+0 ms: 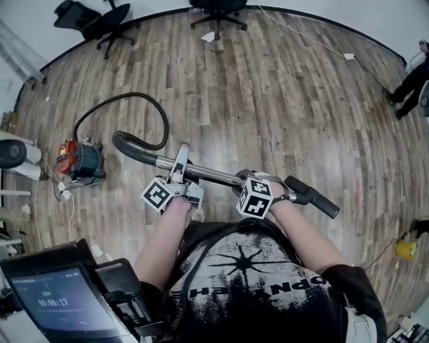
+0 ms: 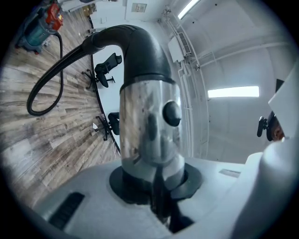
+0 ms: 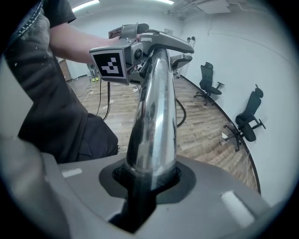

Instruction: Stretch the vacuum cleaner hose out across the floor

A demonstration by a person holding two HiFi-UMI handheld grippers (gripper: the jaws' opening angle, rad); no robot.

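Note:
An orange and teal vacuum cleaner (image 1: 79, 161) stands on the wood floor at the left. Its black hose (image 1: 134, 100) loops up and round to a curved black handle (image 1: 131, 146). The handle joins a chrome wand (image 1: 214, 174) that is held level in front of me. My left gripper (image 1: 179, 175) is shut on the wand near the handle. My right gripper (image 1: 265, 191) is shut on it further right, before the black end piece (image 1: 312, 195). In the left gripper view the wand (image 2: 149, 126) rises from the gripper (image 2: 154, 182) toward the hose (image 2: 46, 79). The right gripper (image 3: 149, 175) clamps the wand (image 3: 154, 116) too.
Two black office chairs (image 1: 100, 23) (image 1: 218, 13) stand at the far wall. A person's legs (image 1: 409, 84) show at the right edge. A white cable (image 1: 348, 57) and a yellow object (image 1: 405, 249) lie on the floor. A screen device (image 1: 53, 295) sits at lower left.

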